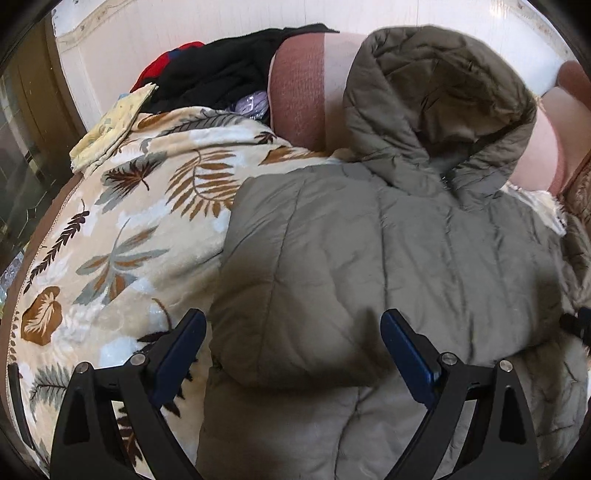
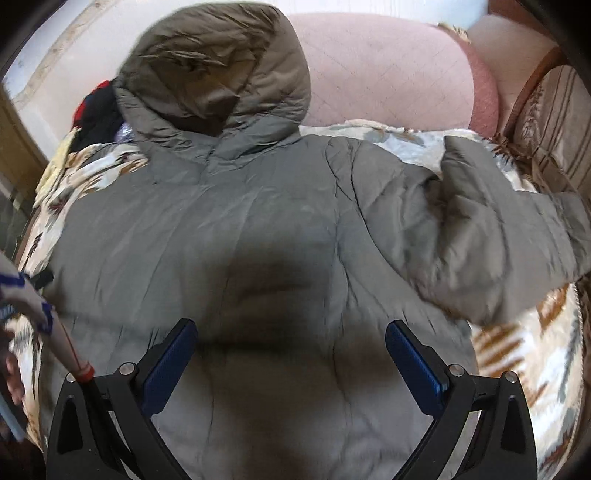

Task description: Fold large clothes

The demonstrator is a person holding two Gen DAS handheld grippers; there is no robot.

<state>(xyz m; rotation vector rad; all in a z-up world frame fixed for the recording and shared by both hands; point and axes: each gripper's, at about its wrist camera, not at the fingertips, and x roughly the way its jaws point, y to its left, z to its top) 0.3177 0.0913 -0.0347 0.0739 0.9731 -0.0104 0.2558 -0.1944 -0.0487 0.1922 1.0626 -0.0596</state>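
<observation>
Both the left gripper [image 1: 293, 334] and right gripper [image 2: 291, 343] have black frames, silver screws, blue-padded jaws.

Open-jawed right gripper [image 2: 291, 354] above padded jacket [image 2: 229, 229] — nothing held.

Bed, leaf-print blanket [image 1: 122, 236]; pink padded headboard [image 2: 384, 70] beyond the fingers; pale wall [image 1: 155, 33]; possibly a dark wooden door [image 1: 33, 122] far left.

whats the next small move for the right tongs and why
Probably reach for the sleeve and fold it over the jacket body: the right tongs are open and empty, and that sleeve lies spread out on the blanket.
</observation>
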